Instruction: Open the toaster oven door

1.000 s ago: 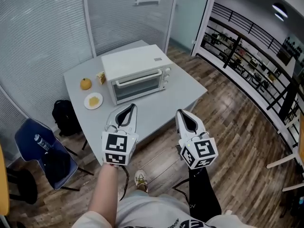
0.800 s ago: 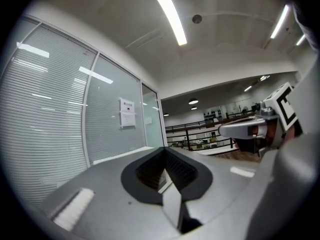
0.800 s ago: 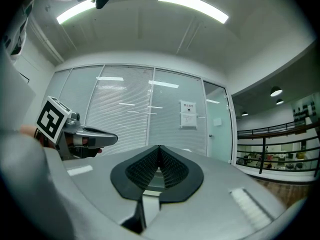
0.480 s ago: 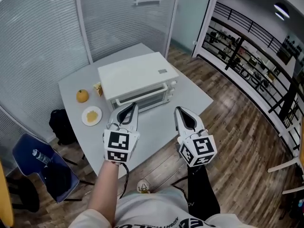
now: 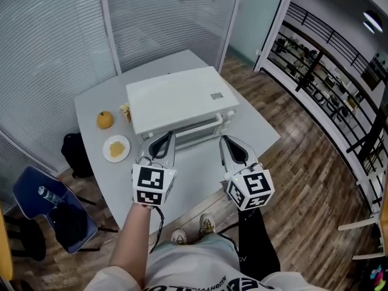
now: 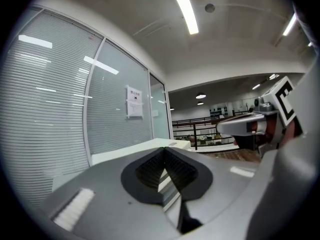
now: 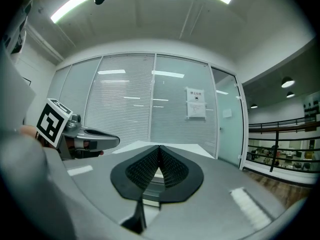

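A white toaster oven (image 5: 176, 102) stands on the grey table (image 5: 194, 168), its glass door (image 5: 194, 132) closed and facing me. My left gripper (image 5: 162, 139) hovers just in front of the door's left part, jaws shut with nothing between them. Beside it, my right gripper (image 5: 229, 143) is held before the door's right end, near the knobs (image 5: 229, 116), also shut and empty. In the left gripper view the closed jaw tips (image 6: 163, 151) point over the oven top (image 6: 150, 146). The right gripper view shows its closed tips (image 7: 159, 149) and the left gripper (image 7: 82, 134) at left.
An orange (image 5: 105, 120), a small food item (image 5: 125, 111) and a white plate (image 5: 116, 148) with food lie on the table left of the oven. A blue chair (image 5: 48, 205) with a bottle and a black backpack (image 5: 74, 153) stand at left. Glass walls with blinds are behind.
I have stepped closer to the table, so the oven now lies more directly under my view. Both grippers have moved forward, close to the oven front, and stay shut.
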Motion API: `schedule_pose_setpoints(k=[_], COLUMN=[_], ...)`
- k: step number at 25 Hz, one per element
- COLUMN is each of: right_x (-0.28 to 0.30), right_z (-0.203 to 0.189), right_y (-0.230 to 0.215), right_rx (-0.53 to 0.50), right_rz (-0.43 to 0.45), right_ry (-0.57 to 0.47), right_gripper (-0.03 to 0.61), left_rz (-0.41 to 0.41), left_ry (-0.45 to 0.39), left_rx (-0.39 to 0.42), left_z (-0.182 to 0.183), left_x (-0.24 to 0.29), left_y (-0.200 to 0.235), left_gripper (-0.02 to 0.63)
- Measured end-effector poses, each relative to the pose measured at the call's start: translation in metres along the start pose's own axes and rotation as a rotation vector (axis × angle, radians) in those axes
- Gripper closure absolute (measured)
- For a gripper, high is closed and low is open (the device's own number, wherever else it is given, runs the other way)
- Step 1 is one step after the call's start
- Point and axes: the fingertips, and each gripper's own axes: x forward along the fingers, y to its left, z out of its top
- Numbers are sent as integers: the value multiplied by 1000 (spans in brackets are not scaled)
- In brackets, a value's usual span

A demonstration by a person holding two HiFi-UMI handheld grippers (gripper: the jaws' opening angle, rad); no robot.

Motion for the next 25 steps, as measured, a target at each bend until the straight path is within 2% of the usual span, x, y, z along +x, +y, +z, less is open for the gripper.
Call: schedule_pose_setpoints(k=[7,15,21,25], right_x=[64,118,140,149], right_z=[-16,-56,-90,-114], right_y=[-3,-8,-14,-23], right_rx=[12,25,3,-116], right_rz=[139,260,268,204], right_ry=[62,173,277,373], right_gripper=[575,575,575,575], left_rz=[66,156,247,321], left_ry=[83,195,288,314], left_rx=[-21,-46,-75,-28], left_z=[-27,-66,-94,-100], left_x=[30,57,65,64], left_y=[16,27,39,42], left_gripper=[555,555,555,555])
